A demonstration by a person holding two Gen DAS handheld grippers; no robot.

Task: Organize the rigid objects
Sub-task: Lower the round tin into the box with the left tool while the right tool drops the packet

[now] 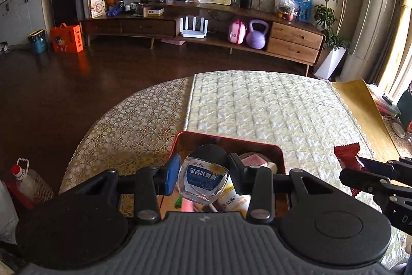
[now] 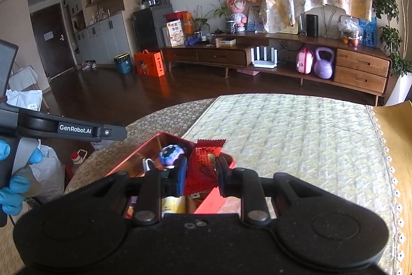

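- At the far left, beside the table, a plastic jug with a red cap (image 1: 24,178) stands on the floor; it plays no part now.
- The left gripper (image 1: 203,173) is clenched on a small clear bottle with a black cap and a blue label (image 1: 203,178). Its pads press the bottle from both sides, and the bottle hangs tilted, above the near part of the red tin box (image 1: 279,153).
- I judge the step to be putting the bottle into this box. To do it well, the person should lower it over a free spot between the things already inside, then let go only when it rests, so that it does not roll.
- In the box lie a pink block (image 1: 253,161) and a yellow-white tube (image 1: 233,199), so room is tight.
- The right gripper (image 2: 200,175) grasps a red snack packet (image 2: 204,166) with narrow jaws, above the right edge of the same box (image 2: 144,148). The thin packet can slip, so it is better to keep it low.
- A blue-purple round toy (image 2: 171,155) sits in the box, just left of the packet.
- Right of the box, the quilted table cover (image 2: 296,141) is bare.
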